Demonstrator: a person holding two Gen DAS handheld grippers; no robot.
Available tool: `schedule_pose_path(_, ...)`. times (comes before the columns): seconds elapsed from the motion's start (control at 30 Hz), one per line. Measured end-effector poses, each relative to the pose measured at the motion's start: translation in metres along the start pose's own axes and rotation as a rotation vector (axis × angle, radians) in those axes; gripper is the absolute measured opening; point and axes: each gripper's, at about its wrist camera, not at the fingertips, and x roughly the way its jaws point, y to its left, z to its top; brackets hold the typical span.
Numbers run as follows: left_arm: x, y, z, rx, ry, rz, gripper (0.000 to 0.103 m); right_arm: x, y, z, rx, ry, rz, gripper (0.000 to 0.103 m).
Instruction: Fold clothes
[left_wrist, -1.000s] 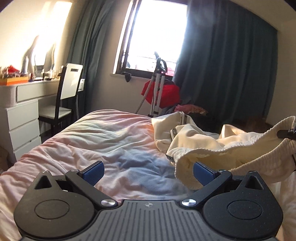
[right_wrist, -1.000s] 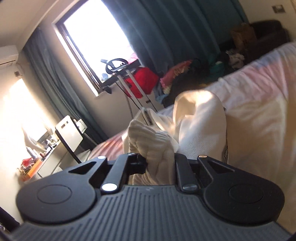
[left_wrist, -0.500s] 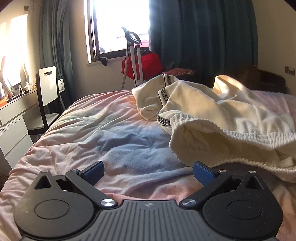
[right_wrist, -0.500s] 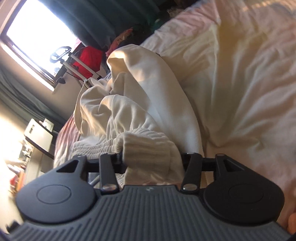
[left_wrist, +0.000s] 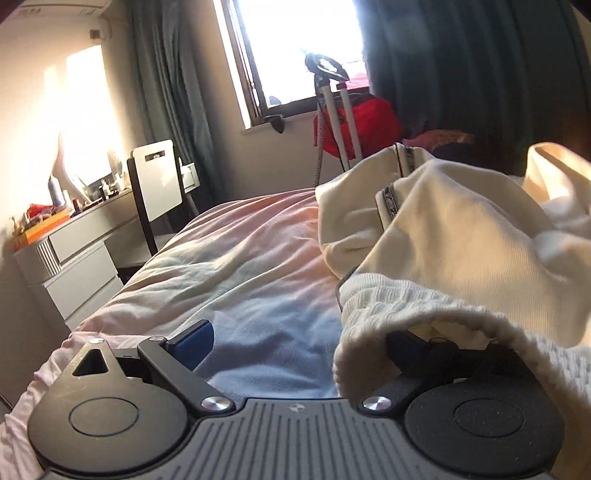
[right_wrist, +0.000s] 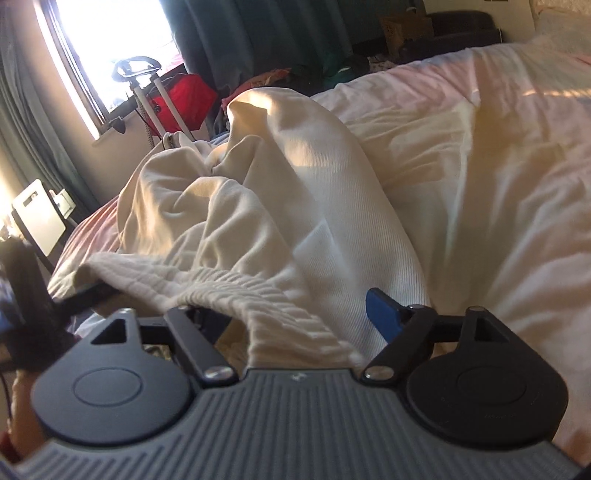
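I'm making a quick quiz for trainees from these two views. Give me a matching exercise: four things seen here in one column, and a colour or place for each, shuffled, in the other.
Things:
1. cream garment
2. bag
3. chair
4. curtain

Colour or place:
A. pushed in at the desk
B. dark teal, beside the window
C. crumpled on the bed
D. red, below the window

Pairs: 1-C, 2-D, 3-A, 4-B

Ribbed waistband (left_wrist: 424, 306) covers left gripper's (left_wrist: 295, 343) right finger, lower right. Right gripper's (right_wrist: 295, 314) left fingertip hidden under same waistband. Dresser clutter (left_wrist: 44, 214) unreadable, washed out.
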Motion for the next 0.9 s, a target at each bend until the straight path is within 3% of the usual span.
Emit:
schedule_pose_path(0.03,-0.004,0.006,0.004,0.006,-0.019,0.017,0.077,0.001,0.001,-0.001,-0.014,-0.004,-0.002,0.081)
schedule_pose_path(0.1,-0.013,0.019,0.011,0.02,-0.065,0.056,0.073,0.004,0.007,-0.005,-0.057,-0.005,0.006,0.081)
schedule_pose_path(0.2,-0.033,0.049,0.027,0.024,-0.134,0.11,0.073,0.008,0.018,-0.012,-0.131,0.02,0.037,0.08)
schedule_pose_path(0.33,-0.058,0.099,0.04,0.038,-0.172,0.119,0.074,0.001,0.035,-0.019,-0.249,0.004,0.077,0.08)
schedule_pose_path(0.5,-0.064,0.145,0.019,0.095,-0.084,0.072,0.078,-0.013,0.051,-0.029,-0.385,0.007,0.104,0.08)
schedule_pose_path(0.57,-0.059,0.157,0.001,0.123,-0.051,0.049,0.086,-0.016,0.05,-0.031,-0.394,0.033,0.097,0.08)
schedule_pose_path(0.67,-0.05,0.164,-0.021,0.13,-0.019,-0.001,0.086,-0.022,0.046,-0.033,-0.383,0.061,0.081,0.079)
schedule_pose_path(0.73,-0.046,0.164,-0.032,0.127,-0.021,-0.023,0.087,-0.032,0.046,-0.031,-0.378,0.05,0.092,0.071)
schedule_pose_path(0.8,-0.046,0.161,-0.037,0.128,-0.04,-0.047,0.088,-0.047,0.048,-0.027,-0.376,0.016,0.12,0.026)
schedule_pose_path(0.9,-0.052,0.16,-0.037,0.088,-0.064,-0.099,0.088,-0.069,0.051,-0.021,-0.373,-0.035,0.16,0.024)
